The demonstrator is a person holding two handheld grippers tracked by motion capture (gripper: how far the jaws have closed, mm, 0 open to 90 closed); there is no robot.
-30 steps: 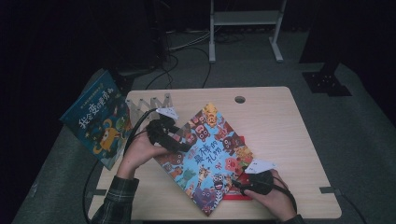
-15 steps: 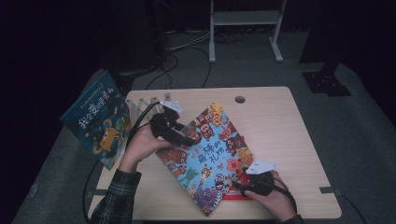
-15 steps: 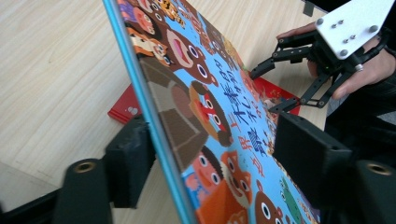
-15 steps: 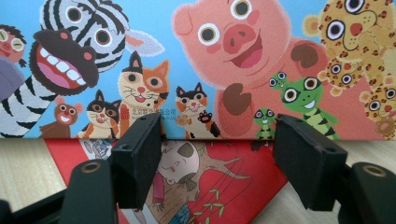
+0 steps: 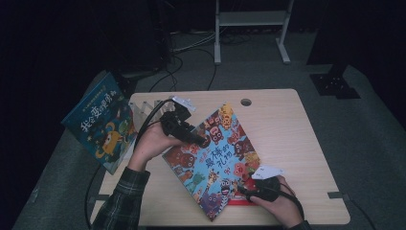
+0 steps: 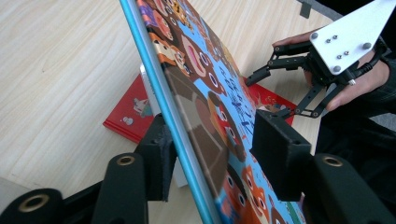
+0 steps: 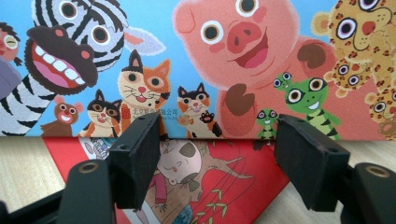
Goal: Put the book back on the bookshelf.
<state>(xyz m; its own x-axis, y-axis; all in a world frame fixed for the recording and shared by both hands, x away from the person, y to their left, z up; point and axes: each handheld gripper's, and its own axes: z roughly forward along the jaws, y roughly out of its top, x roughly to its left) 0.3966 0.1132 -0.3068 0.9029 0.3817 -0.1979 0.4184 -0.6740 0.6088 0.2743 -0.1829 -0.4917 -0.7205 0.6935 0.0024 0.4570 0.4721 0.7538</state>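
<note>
A blue picture book (image 5: 215,158) full of cartoon animals lies slantwise on the table, its left edge raised. My left gripper (image 5: 201,140) straddles that edge. In the left gripper view the book (image 6: 196,60) stands between the jaws of the left gripper (image 6: 217,149). The lower pad is against it and a gap shows at the other pad. Those jaws have just been closing around it. A red book (image 5: 238,201) lies underneath. My right gripper (image 5: 242,191) stands open at the lower right edge, its jaws (image 7: 219,135) over the red book (image 7: 219,182) and facing the blue cover (image 7: 187,46).
A second blue book (image 5: 98,122) leans at the table's left end beside a white wire rack (image 5: 143,110). The wooden table (image 5: 297,143) has a cable hole (image 5: 246,102). A cable runs from the left gripper off the left edge.
The left gripper has moved up and to the right along the book's left edge, which has lifted off the table. Its jaws stand narrower around that edge. The right gripper stayed put.
</note>
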